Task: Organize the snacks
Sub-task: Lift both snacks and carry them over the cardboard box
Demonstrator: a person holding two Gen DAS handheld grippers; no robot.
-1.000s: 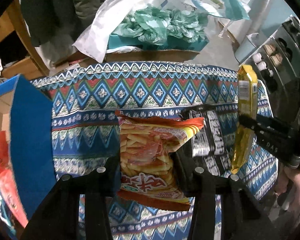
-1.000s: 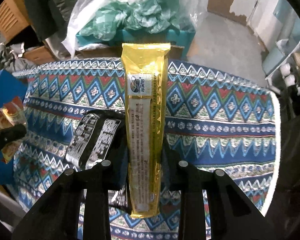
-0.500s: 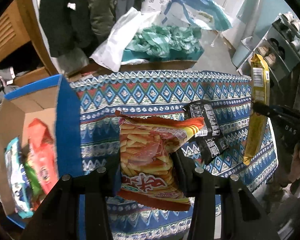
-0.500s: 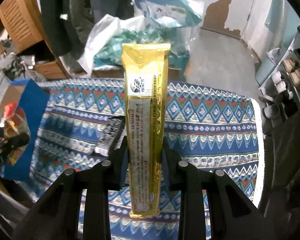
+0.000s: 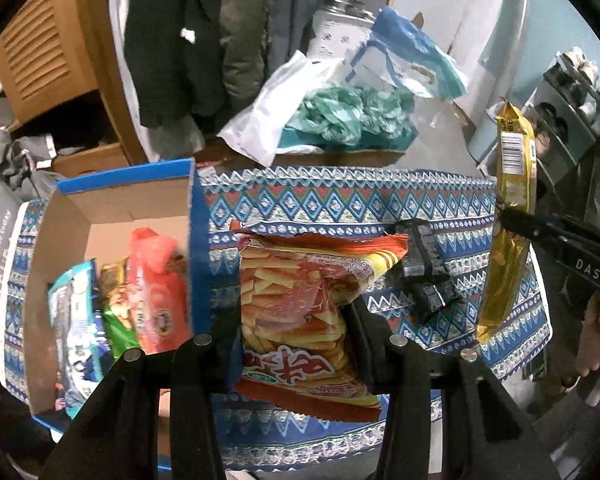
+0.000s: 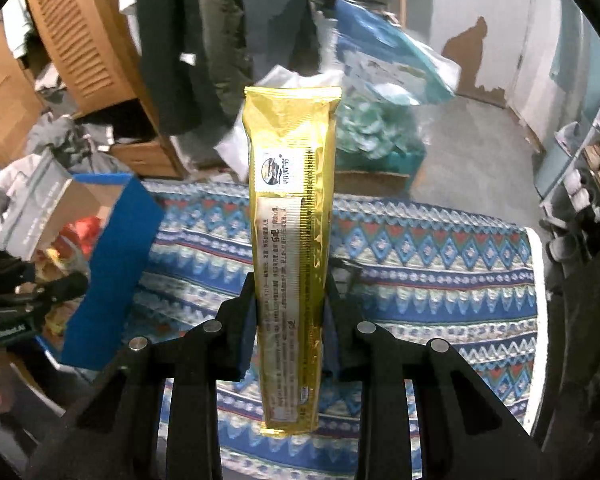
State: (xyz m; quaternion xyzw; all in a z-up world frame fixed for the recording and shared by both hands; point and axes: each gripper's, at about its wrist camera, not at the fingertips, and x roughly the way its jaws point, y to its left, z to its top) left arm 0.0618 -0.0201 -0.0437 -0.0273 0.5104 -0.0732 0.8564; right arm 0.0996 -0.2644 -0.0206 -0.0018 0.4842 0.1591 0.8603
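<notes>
My left gripper [image 5: 294,316] is shut on an orange bag of fry snacks [image 5: 300,312], held above the patterned table [image 5: 340,200] beside the blue cardboard box [image 5: 198,248]. Inside the box stand a red pack [image 5: 156,292], a green pack [image 5: 118,316] and a blue pack [image 5: 76,320]. My right gripper [image 6: 290,292] is shut on a long gold packet [image 6: 290,240], held upright over the table; it also shows at the right as the gold packet [image 5: 508,216]. A black snack pack [image 5: 424,272] lies on the cloth.
Behind the table sit a box with teal and white plastic bags [image 5: 340,120], hanging coats [image 5: 204,40] and a wooden cabinet [image 5: 48,52]. A shoe rack [image 5: 572,92] stands at the right. A person's hand [image 5: 596,340] holds the right gripper.
Both grippers have risen with their packs, and the table looks smaller. The left one has swung left, bringing the open box and its contents into view.
</notes>
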